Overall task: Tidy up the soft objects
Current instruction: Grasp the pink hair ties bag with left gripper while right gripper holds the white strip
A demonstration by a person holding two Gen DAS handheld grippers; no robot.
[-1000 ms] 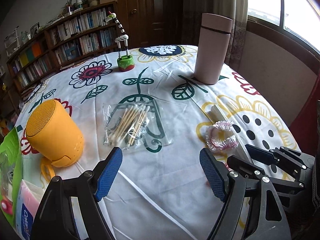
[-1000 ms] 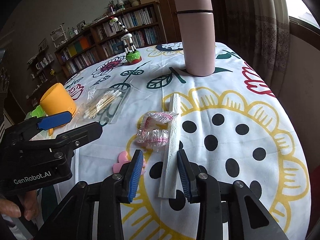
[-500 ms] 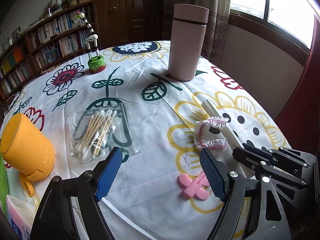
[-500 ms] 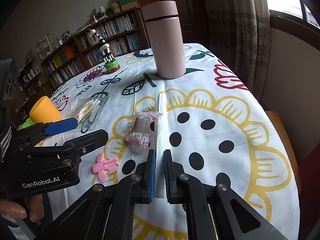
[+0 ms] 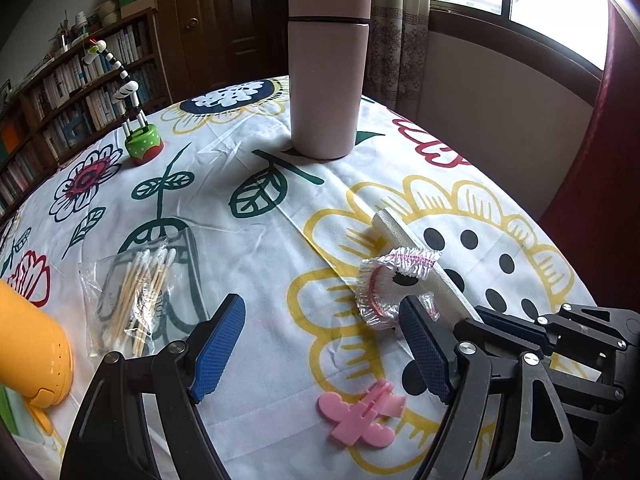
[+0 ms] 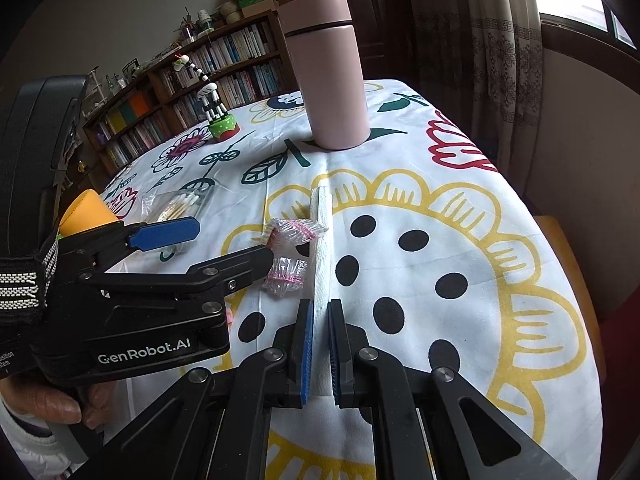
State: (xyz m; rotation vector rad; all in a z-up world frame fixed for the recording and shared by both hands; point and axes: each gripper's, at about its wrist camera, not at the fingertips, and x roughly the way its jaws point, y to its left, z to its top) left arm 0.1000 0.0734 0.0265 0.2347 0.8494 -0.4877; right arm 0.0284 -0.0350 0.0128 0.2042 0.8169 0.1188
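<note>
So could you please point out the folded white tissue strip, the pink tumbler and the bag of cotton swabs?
folded white tissue strip (image 6: 323, 240): right wrist view, mid-length.
pink tumbler (image 5: 326, 92): left wrist view, body.
bag of cotton swabs (image 5: 140, 296): left wrist view, swab bundle.

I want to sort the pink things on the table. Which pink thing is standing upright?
The tall pink bottle at the far side stands upright. The flat pink clip lies on the cloth near the left tool, and the pink-edged plastic cap lies crumpled.
</note>
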